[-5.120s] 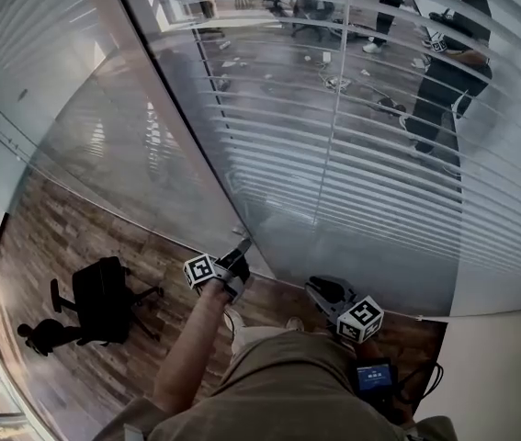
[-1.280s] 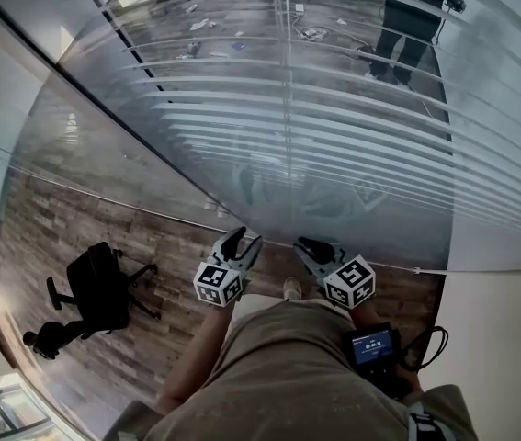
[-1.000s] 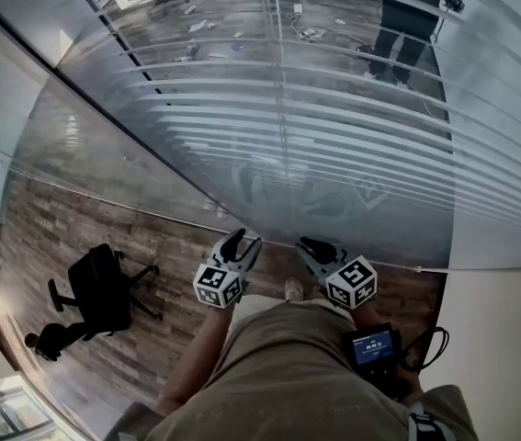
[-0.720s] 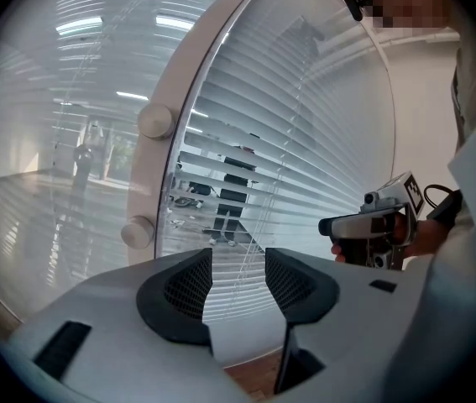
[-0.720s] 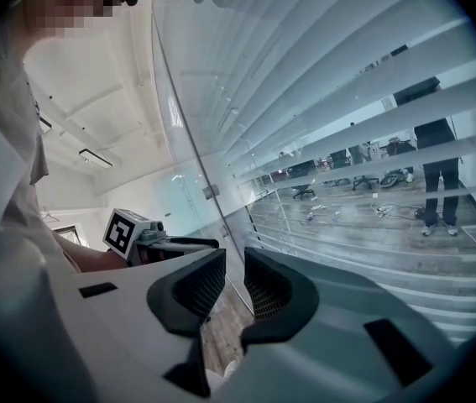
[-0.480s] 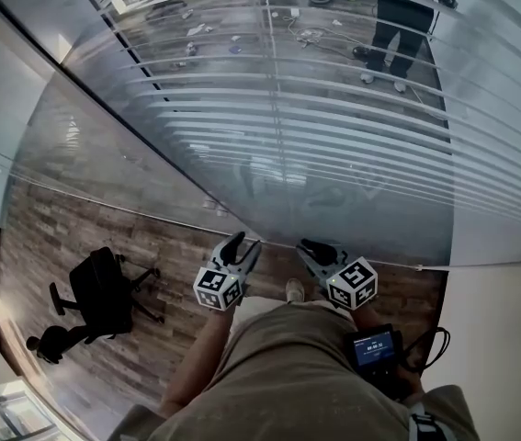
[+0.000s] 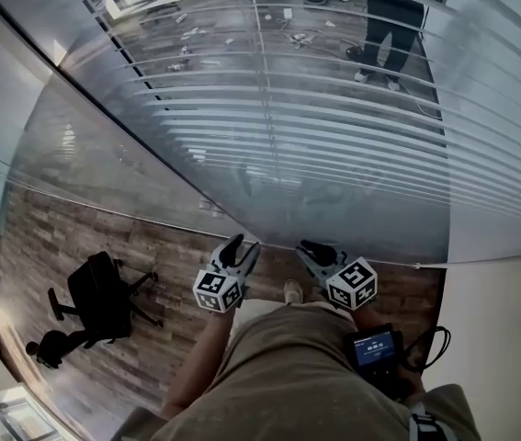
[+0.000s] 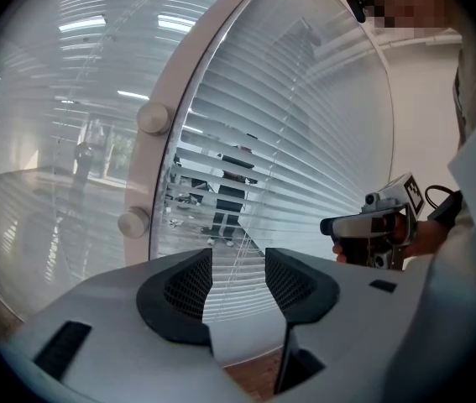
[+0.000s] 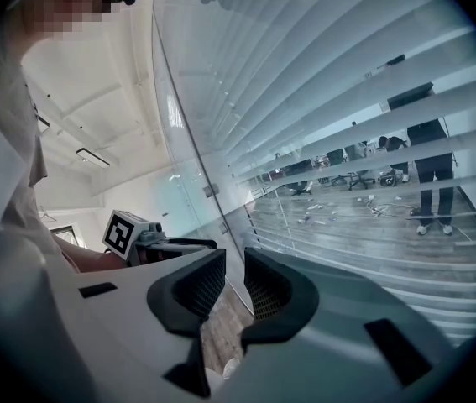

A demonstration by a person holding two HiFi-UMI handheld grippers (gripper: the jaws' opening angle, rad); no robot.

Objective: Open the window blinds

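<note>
Blinds (image 7: 352,122): white horizontal slats, hanging low along the window straight ahead, above the wood floor (image 7: 53,246) and beyond both grippers.
Slat angle: tilted flat enough to leave gaps, wider in the upper rows and tighter toward the bottom.
Seen through the gaps: another room's floor with small scattered items, and a person standing beyond (image 7: 384,16) in dark trousers.
Cord (image 7: 265,108): thin, running down across the slats left of centre, touched by neither gripper.
Left gripper (image 7: 239,243): held low in front of the lower edge of the blinds, pointing toward them, fingers released with a clear gap, nothing between them but a view of slats farther off.
Right gripper (image 7: 311,246): just beside the left one, at the same height, aimed the same way, fingers slightly parted with a narrow gap, gripping nothing.
Contact: none visible between either gripper and the blinds.
Glass partition (image 7: 104,154): frosted, slanting away to the left of the blinds.
White frame (image 8: 166,141): curved in the left gripper view, between partition and blinds, bearing two round knobs.
Office chair (image 7: 104,294): black, on the wood floor far left, well apart from the grippers.
Small screen device (image 7: 373,348): at the person's waist, on the right, cable looping beside it.
</note>
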